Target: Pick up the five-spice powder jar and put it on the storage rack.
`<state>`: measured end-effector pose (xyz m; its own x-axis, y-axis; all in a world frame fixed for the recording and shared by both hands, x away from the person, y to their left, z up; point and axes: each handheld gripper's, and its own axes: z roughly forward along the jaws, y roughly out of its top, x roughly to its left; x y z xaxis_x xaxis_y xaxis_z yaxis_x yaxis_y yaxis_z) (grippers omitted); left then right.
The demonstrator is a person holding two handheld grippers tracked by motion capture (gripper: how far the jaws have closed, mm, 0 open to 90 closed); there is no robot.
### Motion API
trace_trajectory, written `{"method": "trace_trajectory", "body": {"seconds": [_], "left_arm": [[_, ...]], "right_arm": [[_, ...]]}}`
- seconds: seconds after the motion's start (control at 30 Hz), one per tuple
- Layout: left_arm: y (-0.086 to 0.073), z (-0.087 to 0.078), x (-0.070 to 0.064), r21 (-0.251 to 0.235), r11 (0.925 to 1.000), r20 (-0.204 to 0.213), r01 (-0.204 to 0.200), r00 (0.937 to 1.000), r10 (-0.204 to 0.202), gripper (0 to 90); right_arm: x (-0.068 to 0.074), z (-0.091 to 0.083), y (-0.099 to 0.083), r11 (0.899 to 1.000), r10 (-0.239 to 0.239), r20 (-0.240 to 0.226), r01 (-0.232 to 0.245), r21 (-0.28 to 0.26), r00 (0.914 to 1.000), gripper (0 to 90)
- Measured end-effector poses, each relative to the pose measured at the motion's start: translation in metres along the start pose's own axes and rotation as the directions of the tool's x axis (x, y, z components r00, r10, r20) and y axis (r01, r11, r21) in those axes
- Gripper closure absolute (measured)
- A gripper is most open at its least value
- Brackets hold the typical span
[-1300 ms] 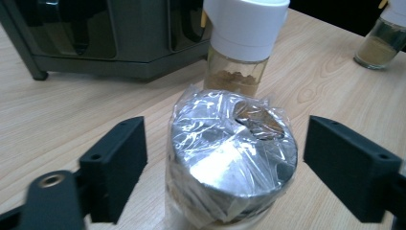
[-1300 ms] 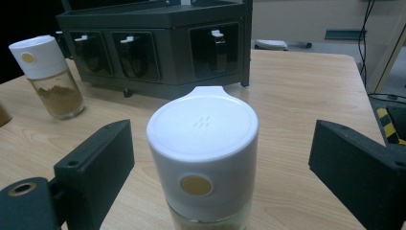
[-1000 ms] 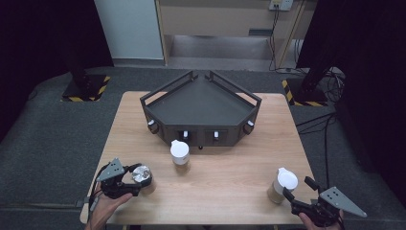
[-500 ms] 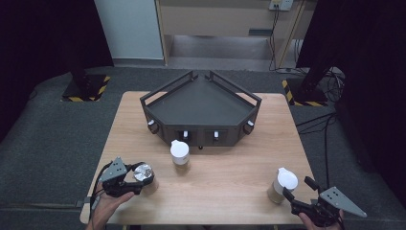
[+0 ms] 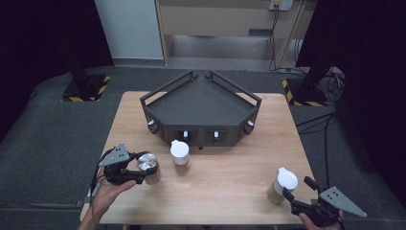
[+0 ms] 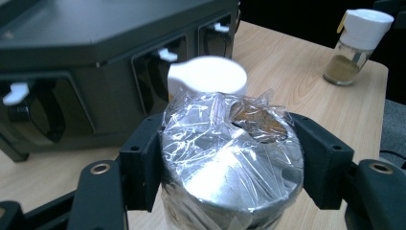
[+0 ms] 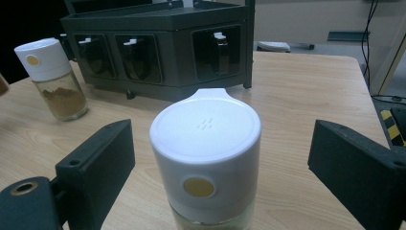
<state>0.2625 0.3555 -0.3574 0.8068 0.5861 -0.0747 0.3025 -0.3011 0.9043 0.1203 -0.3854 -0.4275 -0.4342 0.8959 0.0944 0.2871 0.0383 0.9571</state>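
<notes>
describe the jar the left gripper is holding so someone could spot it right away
Start at the dark angular rack on the wooden table, then look to its near left corner. The foil-topped jar stands there between the left gripper jaws. Its neighbours have white caps; its top is silver under crinkled clear wrap.

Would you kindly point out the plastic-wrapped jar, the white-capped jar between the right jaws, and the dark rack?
plastic-wrapped jar [image 6: 230, 163], left gripper view, wrapped top.
white-capped jar [image 7: 206, 129], right gripper view, cap top.
dark rack [image 5: 201, 103], high view, top surface.
</notes>
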Motion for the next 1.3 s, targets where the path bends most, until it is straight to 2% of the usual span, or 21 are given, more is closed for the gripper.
{"method": "trace_trajectory", "body": {"seconds": [0.03, 0.1, 0.17, 0.2, 0.23, 0.4, 0.53, 0.6, 0.7, 0.93, 1.13, 1.3], "left_arm": [[0.000, 0.000, 0.000, 0.000, 1.0000, 0.000, 0.000, 1.0000, 0.000, 33.8], [0.016, 0.001, 0.004, 0.004, 1.0000, 0.018, 0.002, 0.9998, -0.002, 33.8], [0.025, 0.002, 0.004, 0.004, 1.0000, 0.017, -0.006, 0.9998, 0.006, 33.8], [0.025, 0.002, 0.004, 0.004, 1.0000, 0.017, -0.006, 0.9998, 0.006, 33.8], [0.036, 0.004, 0.003, 0.013, 0.9999, 0.015, -0.012, 0.9998, 0.012, 33.7], [0.056, 0.009, 0.008, -0.004, 0.9998, 0.035, -0.018, 0.9992, 0.018, 33.7], [0.070, 0.011, 0.013, -0.010, 0.9999, 0.037, -0.011, 0.9993, 0.012, 33.8], [0.082, 0.013, 0.019, -0.027, 0.9996, 0.037, 0.000, 0.9993, 0.001, 33.8], [0.089, 0.015, 0.025, -0.051, 0.9986, 0.040, 0.016, 0.9991, -0.014, 33.8], [0.110, 0.026, 0.042, -0.095, 0.9922, -0.001, 0.081, 0.9967, -0.081, 33.8], [0.128, 0.039, 0.054, -0.103, 0.9896, -0.058, 0.101, 0.9925, -0.107, 33.8], [0.140, 0.053, 0.058, -0.109, 0.9878, -0.117, 0.111, 0.9854, -0.124, 33.8]], "right_arm": [[0.000, 0.000, 0.000, 1.000, 0.000, 0.000, 0.000, 0.000, 1.0000, 8.7], [0.000, 0.000, 0.000, 1.000, 0.001, -0.001, -0.001, 0.001, 1.0000, 8.8], [-0.001, 0.000, 0.000, 1.000, 0.003, -0.003, -0.003, -0.001, 1.0000, 8.7], [-0.001, 0.000, 0.000, 1.000, 0.004, -0.002, -0.004, -0.001, 1.0000, 8.8], [-0.001, 0.000, 0.000, 1.000, 0.004, -0.003, -0.004, -0.002, 1.0000, 8.8], [-0.001, 0.000, 0.000, 1.000, 0.005, -0.008, -0.005, -0.003, 1.0000, 8.8], [-0.002, 0.000, -0.001, 1.000, 0.007, -0.009, -0.007, -0.004, 0.9999, 8.7], [-0.002, 0.000, -0.001, 1.000, 0.008, -0.010, -0.008, -0.005, 0.9999, 8.8], [-0.002, -0.001, -0.001, 1.000, 0.008, -0.011, -0.008, -0.006, 0.9999, 8.8], [-0.003, -0.001, -0.001, 1.000, 0.010, -0.014, -0.010, -0.007, 0.9999, 8.9], [-0.004, -0.001, -0.002, 1.000, 0.013, -0.016, -0.013, -0.009, 0.9998, 8.9], [-0.003, -0.001, -0.002, 1.000, 0.012, -0.016, -0.012, -0.009, 0.9998, 8.8]]}}
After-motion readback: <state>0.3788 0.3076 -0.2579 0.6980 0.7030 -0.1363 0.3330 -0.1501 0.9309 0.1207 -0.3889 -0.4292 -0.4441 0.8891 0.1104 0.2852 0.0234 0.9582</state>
